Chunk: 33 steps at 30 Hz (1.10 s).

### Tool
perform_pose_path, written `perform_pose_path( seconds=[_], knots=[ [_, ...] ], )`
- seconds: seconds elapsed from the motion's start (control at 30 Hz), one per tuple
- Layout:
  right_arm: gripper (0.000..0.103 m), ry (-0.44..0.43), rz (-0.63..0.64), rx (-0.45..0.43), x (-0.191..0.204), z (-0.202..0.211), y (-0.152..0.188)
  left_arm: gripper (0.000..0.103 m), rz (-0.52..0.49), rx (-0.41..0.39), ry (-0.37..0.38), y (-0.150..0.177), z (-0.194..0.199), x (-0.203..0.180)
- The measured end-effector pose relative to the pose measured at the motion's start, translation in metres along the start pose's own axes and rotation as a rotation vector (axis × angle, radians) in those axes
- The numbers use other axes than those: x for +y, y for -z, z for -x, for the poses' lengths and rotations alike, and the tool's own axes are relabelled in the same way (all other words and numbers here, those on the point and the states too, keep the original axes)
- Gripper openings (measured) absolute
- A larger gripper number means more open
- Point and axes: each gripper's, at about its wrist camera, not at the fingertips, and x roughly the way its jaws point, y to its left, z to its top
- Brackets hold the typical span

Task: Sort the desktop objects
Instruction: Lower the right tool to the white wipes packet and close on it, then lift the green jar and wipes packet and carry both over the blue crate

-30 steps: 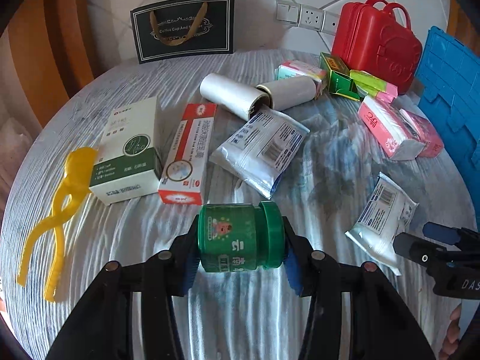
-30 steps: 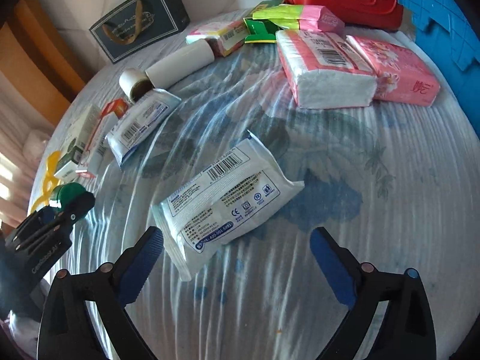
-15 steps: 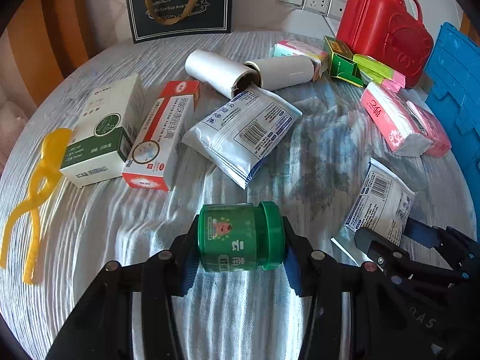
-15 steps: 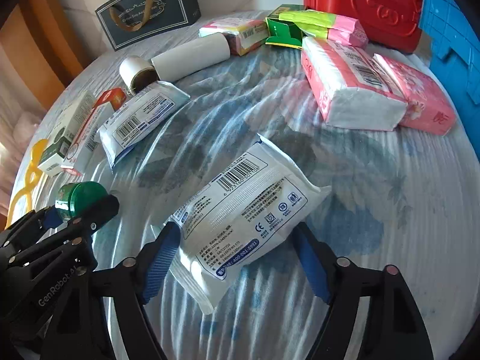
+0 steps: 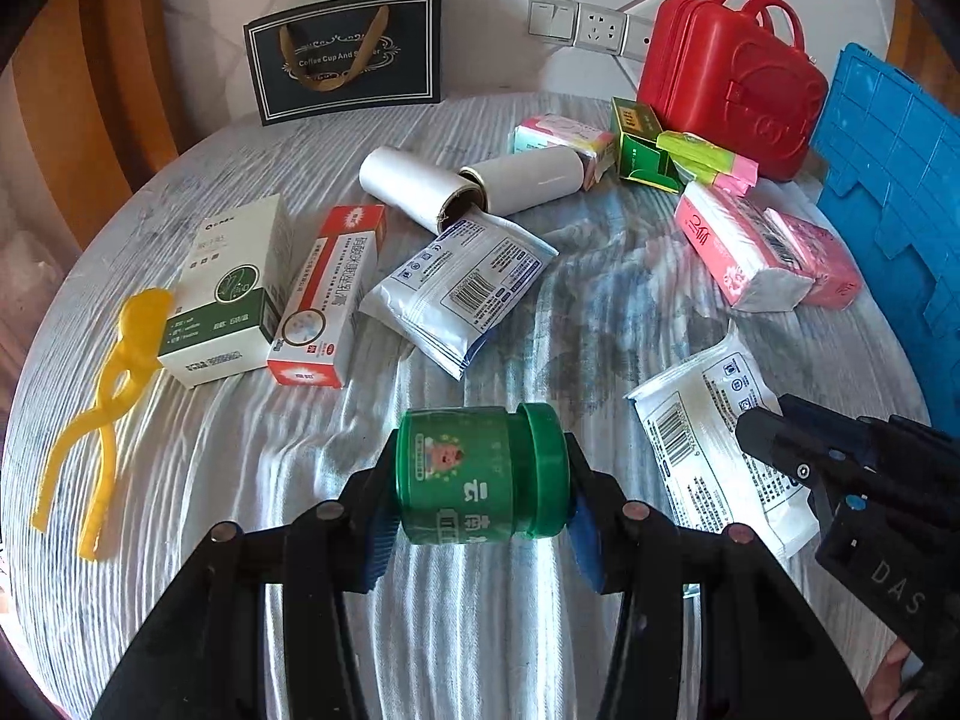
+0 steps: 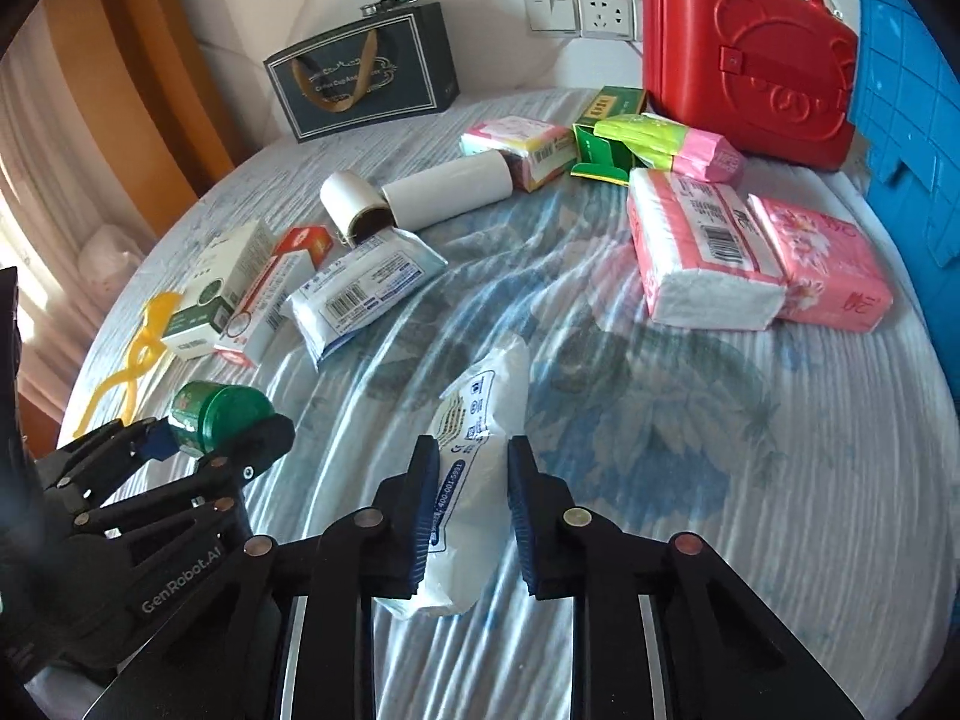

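My left gripper [image 5: 480, 531] is shut on a green jar [image 5: 480, 474] with a green lid, held sideways above the round table [image 5: 480, 630]. The jar also shows in the right wrist view [image 6: 216, 417]. My right gripper [image 6: 471, 516] is shut on a white wipes pack [image 6: 480, 462], squeezed and tilted on edge; it shows in the left wrist view [image 5: 702, 438] at the right. A second white wipes pack [image 5: 459, 294] lies mid-table.
Two boxes [image 5: 228, 294] and a yellow clip [image 5: 102, 402] lie left. White rolls [image 5: 420, 189], pink tissue packs [image 5: 744, 252], a green box [image 5: 639, 150], a red case [image 5: 726, 84], a blue crate [image 5: 900, 180] and a dark gift bag [image 5: 345, 57] stand behind.
My right gripper has closed on the white wipes pack and lifted it onto its edge. My left gripper keeps holding the green jar and has shifted slightly.
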Motion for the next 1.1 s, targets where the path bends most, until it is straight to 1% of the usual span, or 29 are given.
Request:
perform_pose_path(
  seconds=[0.03,0.1,0.13,0.17,0.23,0.27,0.43,0.57,0.63,0.67,0.7,0.73,0.77,0.83,0.9,0.97,1.1],
  knots=[
    [0.023,-0.005,-0.009,0.020,-0.001,-0.001,0.001,0.047,0.001,0.005,-0.002,0.001,-0.001,0.000],
    [0.027,-0.018,-0.045,0.069,-0.007,-0.006,0.005,0.047,0.010,0.024,-0.008,0.006,-0.006,0.003],
    [0.037,-0.009,-0.065,0.086,-0.011,-0.009,0.008,0.047,0.012,0.035,-0.014,0.009,-0.009,0.004],
    [0.058,-0.009,-0.086,0.105,-0.015,-0.013,0.012,0.047,0.013,0.045,-0.022,0.013,-0.012,0.006],
    [0.084,-0.011,-0.136,0.129,-0.021,-0.017,0.021,0.047,0.010,0.056,-0.034,0.018,-0.016,0.009],
    [0.085,-0.012,-0.149,0.131,-0.022,-0.018,0.025,0.047,0.010,0.061,-0.037,0.021,-0.018,0.010],
    [0.086,0.059,-0.121,0.158,-0.011,-0.029,0.033,0.047,0.008,0.063,-0.060,0.024,-0.023,0.016],
    [0.090,0.127,-0.016,0.156,0.013,-0.039,0.035,0.047,0.001,0.067,-0.083,0.026,-0.025,0.020],
    [0.090,0.164,0.029,0.140,0.020,-0.044,0.037,0.047,0.004,0.079,-0.075,0.029,-0.027,0.022],
    [0.087,0.176,0.032,0.136,0.020,-0.047,0.038,0.047,0.006,0.082,-0.071,0.030,-0.027,0.022],
    [0.080,0.171,0.024,0.137,0.017,-0.049,0.040,0.047,0.001,0.081,-0.070,0.031,-0.026,0.022],
    [0.064,0.179,0.031,0.114,0.016,-0.047,0.041,0.047,-0.006,0.077,-0.071,0.032,-0.024,0.020],
    [0.058,0.177,0.042,0.108,0.017,-0.045,0.041,0.047,-0.015,0.071,-0.070,0.032,-0.022,0.018],
    [0.056,0.165,0.031,0.107,0.014,-0.040,0.041,0.047,-0.029,0.052,-0.068,0.030,-0.015,0.015],
    [0.056,0.142,0.007,0.074,0.010,-0.026,0.039,0.047,-0.041,0.021,-0.060,0.025,-0.003,0.011],
    [0.056,0.120,-0.007,0.018,0.008,-0.004,0.035,0.047,-0.055,-0.018,-0.044,0.018,0.013,0.005],
    [0.056,0.113,0.003,-0.109,0.008,0.048,0.026,0.047,-0.093,-0.122,-0.026,0.000,0.052,-0.009]
  ],
)
